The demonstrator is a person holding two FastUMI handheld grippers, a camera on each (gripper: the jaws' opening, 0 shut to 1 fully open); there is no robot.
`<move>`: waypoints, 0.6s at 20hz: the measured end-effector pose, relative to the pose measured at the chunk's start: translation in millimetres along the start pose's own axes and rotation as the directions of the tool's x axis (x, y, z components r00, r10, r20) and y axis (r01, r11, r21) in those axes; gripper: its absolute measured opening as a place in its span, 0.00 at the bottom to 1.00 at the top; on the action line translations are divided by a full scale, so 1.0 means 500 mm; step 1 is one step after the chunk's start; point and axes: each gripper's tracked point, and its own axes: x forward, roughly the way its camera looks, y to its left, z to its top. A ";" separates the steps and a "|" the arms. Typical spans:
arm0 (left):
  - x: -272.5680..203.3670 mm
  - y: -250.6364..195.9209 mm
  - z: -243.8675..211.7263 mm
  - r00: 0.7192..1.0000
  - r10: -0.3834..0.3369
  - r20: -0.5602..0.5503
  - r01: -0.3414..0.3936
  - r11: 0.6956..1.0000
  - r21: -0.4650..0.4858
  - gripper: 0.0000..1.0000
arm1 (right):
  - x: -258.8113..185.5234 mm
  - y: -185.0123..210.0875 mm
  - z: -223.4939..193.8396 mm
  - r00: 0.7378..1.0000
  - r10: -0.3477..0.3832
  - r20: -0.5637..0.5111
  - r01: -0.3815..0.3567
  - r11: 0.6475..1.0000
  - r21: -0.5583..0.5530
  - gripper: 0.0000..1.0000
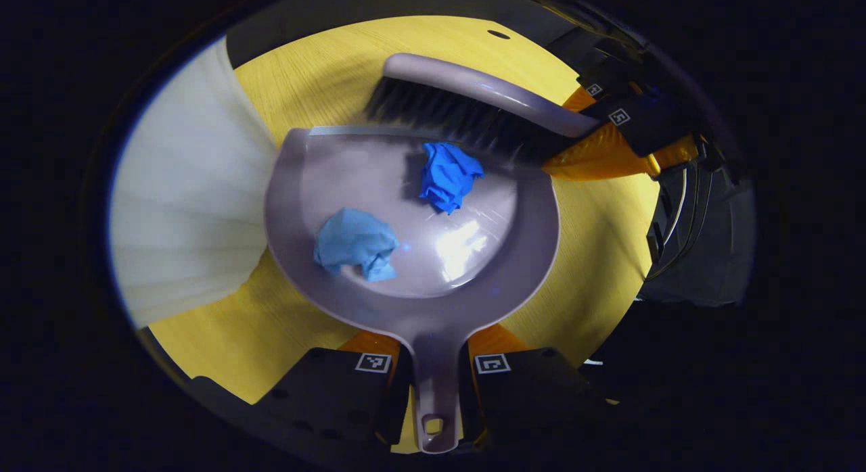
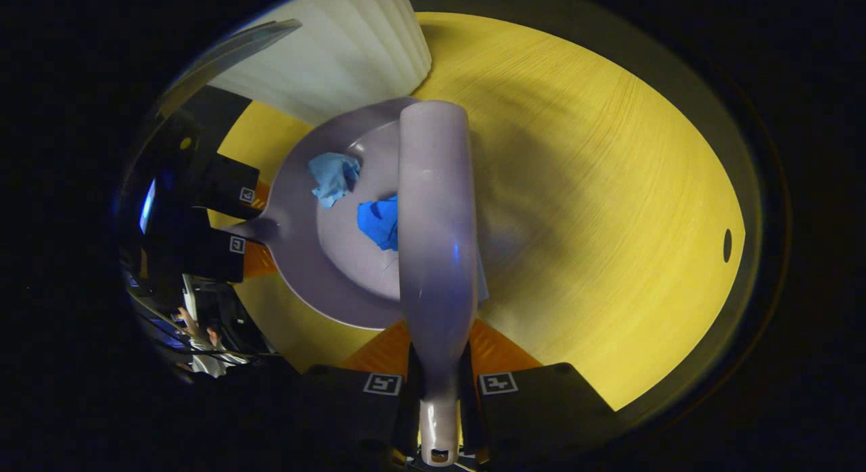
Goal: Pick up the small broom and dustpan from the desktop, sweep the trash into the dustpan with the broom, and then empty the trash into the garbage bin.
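The left gripper (image 1: 433, 377) clamps the dustpan (image 1: 413, 303) handle at six o'clock, keeping both blue wads (image 1: 355, 243) inside, while the right gripper (image 2: 436, 391) clamps the broom (image 2: 433, 242), bristles at the pan's twelve o'clock lip, beside the white bin (image 1: 189, 208).

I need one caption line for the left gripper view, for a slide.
Left hand-held gripper holds dustpan with two blue wads inside; broom sweeps its lip.

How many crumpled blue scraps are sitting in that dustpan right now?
2. A light blue scrap lies in the dustpan toward its white-bin side; a darker blue scrap lies by the pan's lip, against the broom bristles. More could hide under the broom.
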 end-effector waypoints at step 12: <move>-0.033 -0.027 0.001 0.958 -0.067 0.277 0.100 0.989 -0.108 0.29 | -0.056 -0.188 -0.013 0.965 -0.092 0.246 0.021 0.960 0.279 0.27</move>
